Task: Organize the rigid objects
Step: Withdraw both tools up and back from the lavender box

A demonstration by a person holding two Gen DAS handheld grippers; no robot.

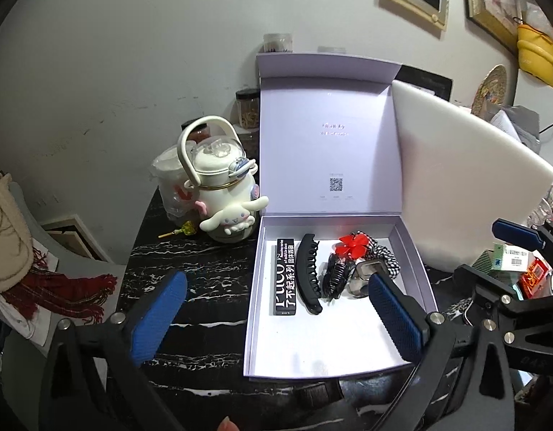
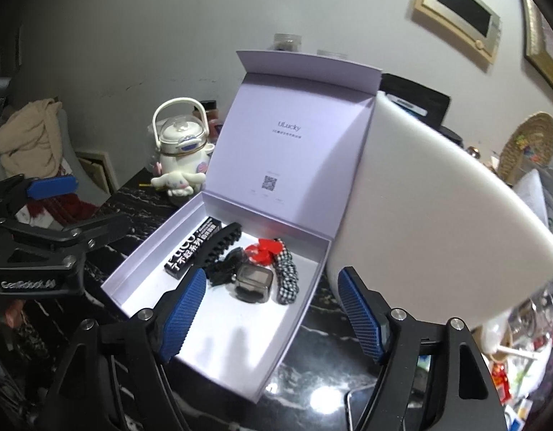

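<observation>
A lilac gift box [image 1: 330, 341] lies on the black marble table with its lid standing upright. Along its far half lie a black lettered carton [image 1: 285, 276], a long black hair clip [image 1: 308, 276], a small black claw clip [image 1: 335, 276], a red flower clip [image 1: 353, 246], a checkered scrunchie [image 1: 384, 255] and a smoky square case [image 2: 251, 282]. My left gripper [image 1: 276, 282] hovers open over the box's near left side, holding nothing. Over the near right part of the box [image 2: 222, 334], my right gripper [image 2: 272, 276] is open and holds nothing.
A white cartoon-dog kettle [image 1: 222, 186] stands left of the box, with jars behind it. A big white board [image 1: 456, 186] leans against the box's right side. Small clutter [image 1: 510, 262] fills the table's right end. A chair with beige cloth [image 1: 3, 222] is at far left.
</observation>
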